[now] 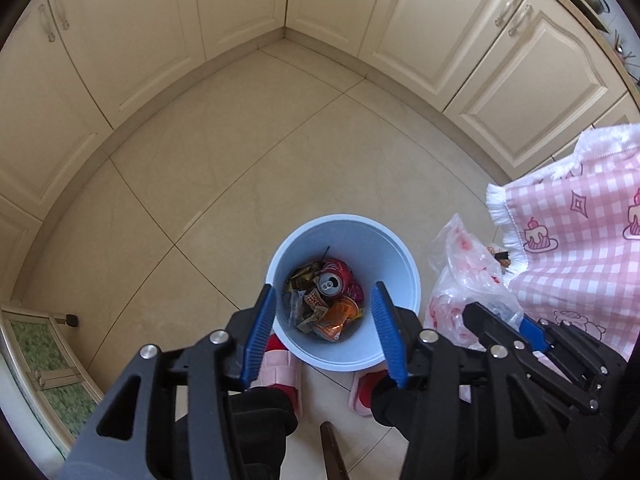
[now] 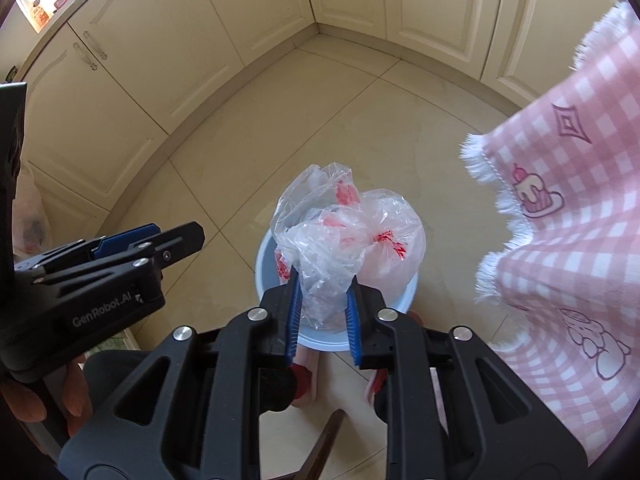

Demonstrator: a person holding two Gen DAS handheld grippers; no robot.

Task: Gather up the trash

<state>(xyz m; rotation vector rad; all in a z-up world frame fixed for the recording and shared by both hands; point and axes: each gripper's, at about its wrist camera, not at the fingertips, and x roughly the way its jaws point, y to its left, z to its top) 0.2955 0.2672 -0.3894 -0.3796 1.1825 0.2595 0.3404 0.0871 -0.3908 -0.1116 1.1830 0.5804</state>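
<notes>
A: Looking down, what did you see?

B: The bin (image 1: pixel 344 292) stood on the floor (image 1: pixel 248 168), at 6 o'clock in both views. A can (image 1: pixel 334 282) and some wrappers (image 1: pixel 320 312) lay inside it already. So part of the job looked done.

A: And the bag (image 2: pixel 344 232)?

B: The right gripper (image 2: pixel 322 312) was clenched on its bottom edge. The bag hung over the bin. I think it was not dropped in yet.

A: What about the left gripper (image 1: pixel 324 332)?

B: Its jaws stood apart, with nothing between them. It hung over the bin too.

A: What else was around?

B: A pink cloth (image 1: pixel 576 240) hung down at 3 o'clock, close to the bag. Cupboards (image 1: pixel 160 32) stood from 9 to 1 o'clock. Slippers (image 1: pixel 280 368) peeked out under the bin.

A: Was anything in the way?

B: The bin's mouth looked clear. The cloth might brush the bag. I could not tell if more trash was left elsewhere.
</notes>
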